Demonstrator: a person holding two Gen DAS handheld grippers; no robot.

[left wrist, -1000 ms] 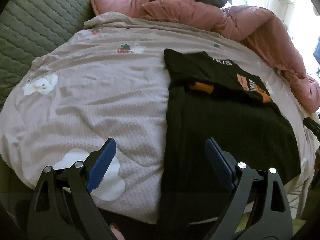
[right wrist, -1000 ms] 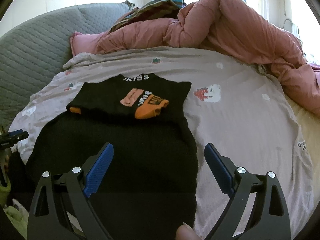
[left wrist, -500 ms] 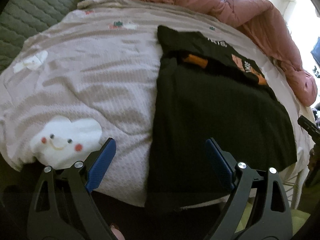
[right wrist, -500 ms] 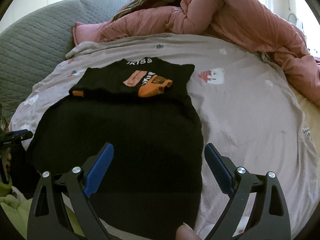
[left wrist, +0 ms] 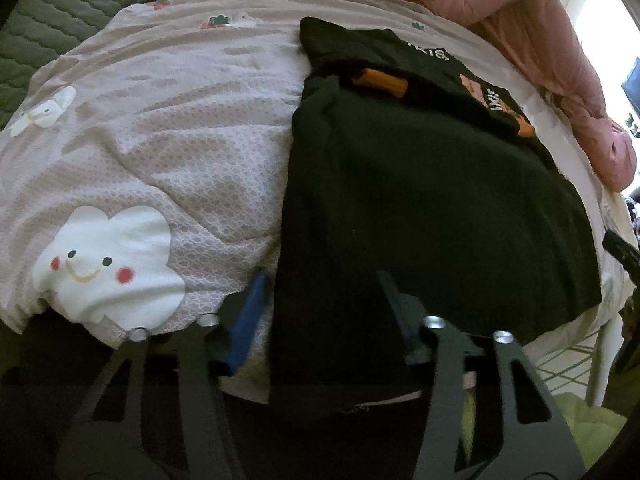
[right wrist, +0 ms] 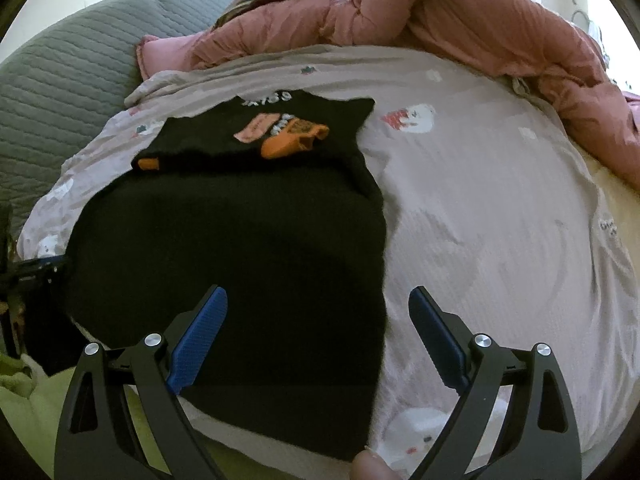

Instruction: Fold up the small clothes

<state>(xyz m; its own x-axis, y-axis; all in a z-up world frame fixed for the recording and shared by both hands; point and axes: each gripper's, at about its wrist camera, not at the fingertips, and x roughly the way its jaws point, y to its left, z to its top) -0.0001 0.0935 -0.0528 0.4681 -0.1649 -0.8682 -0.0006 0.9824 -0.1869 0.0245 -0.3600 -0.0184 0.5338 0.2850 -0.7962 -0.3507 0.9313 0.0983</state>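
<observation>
A small black top [left wrist: 420,200] with orange and pink patches lies flat on the bed, its hem hanging over the near edge. It also shows in the right wrist view [right wrist: 240,240]. My left gripper [left wrist: 320,312] is open, its jaws partly drawn in, astride the top's left hem corner. One blue finger [left wrist: 250,316] is on the sheet, the other over the black cloth. My right gripper [right wrist: 316,336] is open wide over the top's right hem corner, holding nothing.
The pinkish sheet [left wrist: 160,140] with a white cloud face [left wrist: 108,264] covers the bed. A pink duvet [right wrist: 460,20] is heaped at the far side. A grey quilted headboard [right wrist: 68,80] stands at left. Green cloth [right wrist: 28,400] lies below the bed edge.
Both grippers have moved forward and down toward the top's hem. The left gripper's jaws have narrowed around the left corner. The right gripper's jaws keep their width.
</observation>
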